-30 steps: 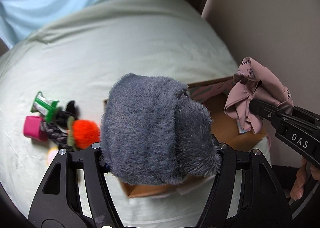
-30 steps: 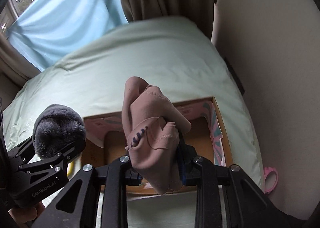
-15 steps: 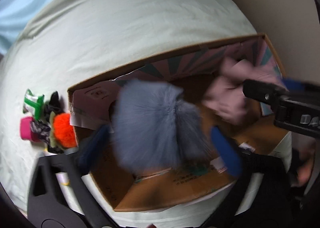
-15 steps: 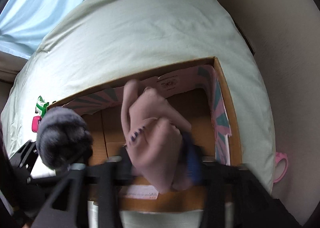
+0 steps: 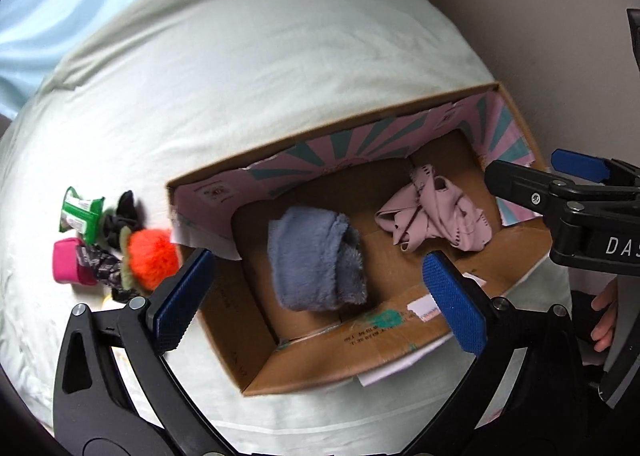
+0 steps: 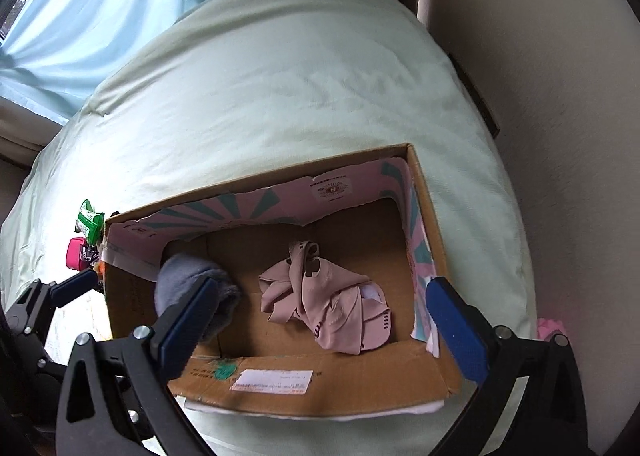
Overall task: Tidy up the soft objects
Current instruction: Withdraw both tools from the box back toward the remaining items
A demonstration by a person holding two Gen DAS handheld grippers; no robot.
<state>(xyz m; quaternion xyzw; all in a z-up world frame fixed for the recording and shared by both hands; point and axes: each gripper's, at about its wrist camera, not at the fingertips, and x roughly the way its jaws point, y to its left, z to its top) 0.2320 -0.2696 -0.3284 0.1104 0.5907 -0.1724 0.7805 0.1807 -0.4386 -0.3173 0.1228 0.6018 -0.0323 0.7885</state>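
left wrist view looks down past the left gripper (image 5: 320, 296), its blue-padded jaws spread wide with nothing between them, into the cardboard box (image 5: 360, 352) on the pale green bedding (image 5: 260, 76). the grey fuzzy item (image 5: 316, 260) lies on the box floor toward the left end, and the pink cloth (image 5: 436, 216) lies crumpled toward the right end, the two apart. only this view gives a full look at the small pile on the bedding just left of the box – an orange pom-pom (image 5: 152, 256), a green packet (image 5: 80, 212), a pink block (image 5: 68, 264) and some dark bits among them. it also shows the right gripper (image 5: 560, 192) from the side above the box's right wall, with a few of the person's fingers (image 5: 604, 316) lower right.

right wrist view shows the right gripper (image 6: 320, 316) head on, jaws wide apart and empty, which the side view does not make plain. the pink cloth (image 6: 328, 304) sits mid-floor; the grey fuzzy item (image 6: 188, 284) is partly hidden behind the near finger. the left gripper (image 6: 72, 292) is seen only in part at the box's left edge. a pink thing at the bed's right edge (image 6: 550, 326) appears here alone; what it is i cannot tell.

a second ago both tools were clamped – left on the grey item, right on the pink cloth – held above the box. both pieces now lie loose inside it, and both pairs of jaws have opened.
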